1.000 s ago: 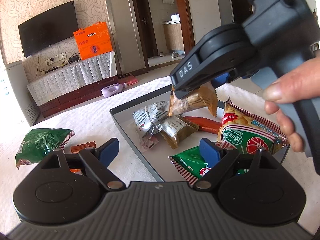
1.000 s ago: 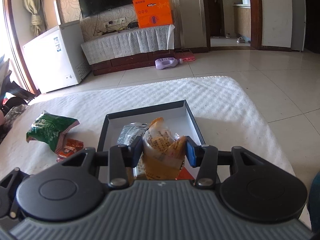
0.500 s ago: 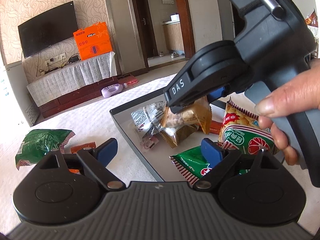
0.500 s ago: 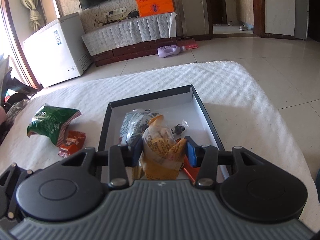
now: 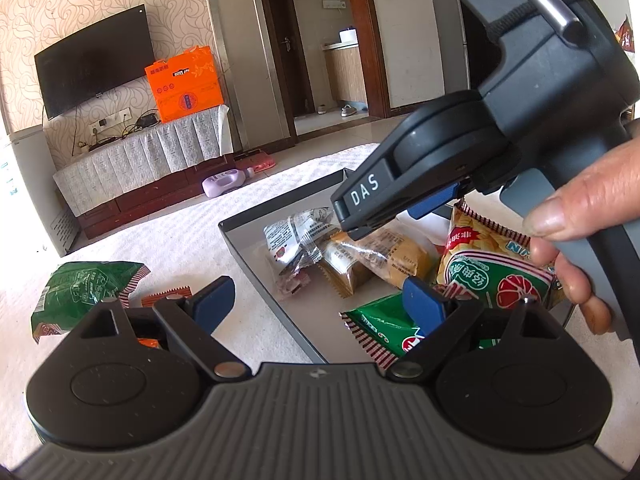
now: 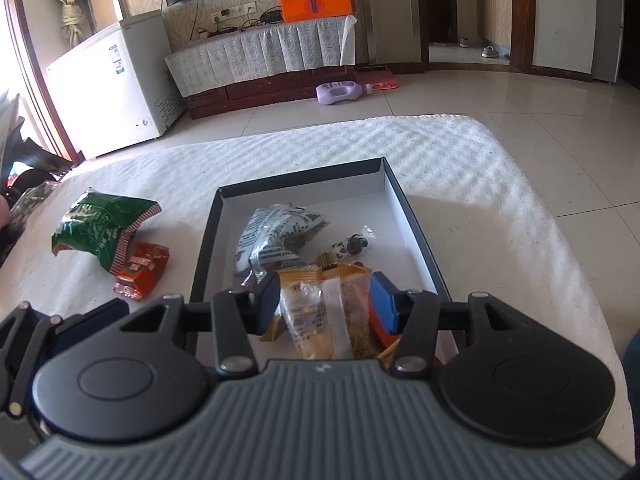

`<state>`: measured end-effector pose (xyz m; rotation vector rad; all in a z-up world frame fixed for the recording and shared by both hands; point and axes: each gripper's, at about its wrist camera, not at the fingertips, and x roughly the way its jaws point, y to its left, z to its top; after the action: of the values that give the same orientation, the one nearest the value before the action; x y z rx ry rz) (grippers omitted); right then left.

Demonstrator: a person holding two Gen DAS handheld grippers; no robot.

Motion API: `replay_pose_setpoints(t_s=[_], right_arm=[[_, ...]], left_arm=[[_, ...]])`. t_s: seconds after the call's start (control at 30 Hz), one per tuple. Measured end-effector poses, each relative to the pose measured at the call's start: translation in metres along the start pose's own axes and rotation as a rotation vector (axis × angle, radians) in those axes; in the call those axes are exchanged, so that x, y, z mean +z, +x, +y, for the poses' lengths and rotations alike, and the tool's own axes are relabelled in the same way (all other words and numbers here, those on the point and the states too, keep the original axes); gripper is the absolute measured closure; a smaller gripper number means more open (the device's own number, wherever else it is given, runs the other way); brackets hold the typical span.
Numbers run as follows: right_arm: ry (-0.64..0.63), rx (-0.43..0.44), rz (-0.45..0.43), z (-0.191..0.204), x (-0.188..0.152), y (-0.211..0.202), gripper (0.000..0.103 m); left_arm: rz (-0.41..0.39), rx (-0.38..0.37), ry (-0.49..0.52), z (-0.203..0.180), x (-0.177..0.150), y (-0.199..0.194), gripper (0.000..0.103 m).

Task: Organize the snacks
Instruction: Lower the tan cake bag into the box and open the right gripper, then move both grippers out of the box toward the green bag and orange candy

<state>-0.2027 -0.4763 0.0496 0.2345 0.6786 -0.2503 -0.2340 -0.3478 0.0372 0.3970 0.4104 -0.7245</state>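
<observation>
White bed cover [image 6: 480, 168] | right gripper [image 6: 325, 304] jaws opening, releasing orange-wrapped snack [image 6: 328, 312] into tray [image 6: 412, 216] | left gripper [image 5: 316, 300] jaws waiting wide, empty, beside tray

Dark box [image 6: 416, 224], white inside, holds snacks: clear pack w/ yellow cake [image 6: 328, 312] lying flat, grey-white printed pack [image 6: 276, 236], green-red chips bag [image 5: 492, 276]. Green bag [image 6: 100, 228] & orange pack [image 6: 142, 270] lie outside, left of box, on white cover.
</observation>
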Motion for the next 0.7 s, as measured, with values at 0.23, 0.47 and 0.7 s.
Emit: replay_pose_setpoints(t_s=[0.23,0.47,0.7], right_arm=[[-0.04,-0.055,0.007,-0.001,-0.002,-0.001,0.051],[-0.029,-0.04,-0.022,-0.001,0.0,-0.013,0.051],[-0.016,0.0,-0.048,0.003,0.0,-0.026,0.051]], left_arm=[[0.0,0.0,-0.001,0.0,0.0,0.0,0.009],[-0.001,0.001,-0.007,0.001,0.001,0.0,0.009],[-0.019,0.01,-0.045,0.011,0.005,-0.006,0.008]])
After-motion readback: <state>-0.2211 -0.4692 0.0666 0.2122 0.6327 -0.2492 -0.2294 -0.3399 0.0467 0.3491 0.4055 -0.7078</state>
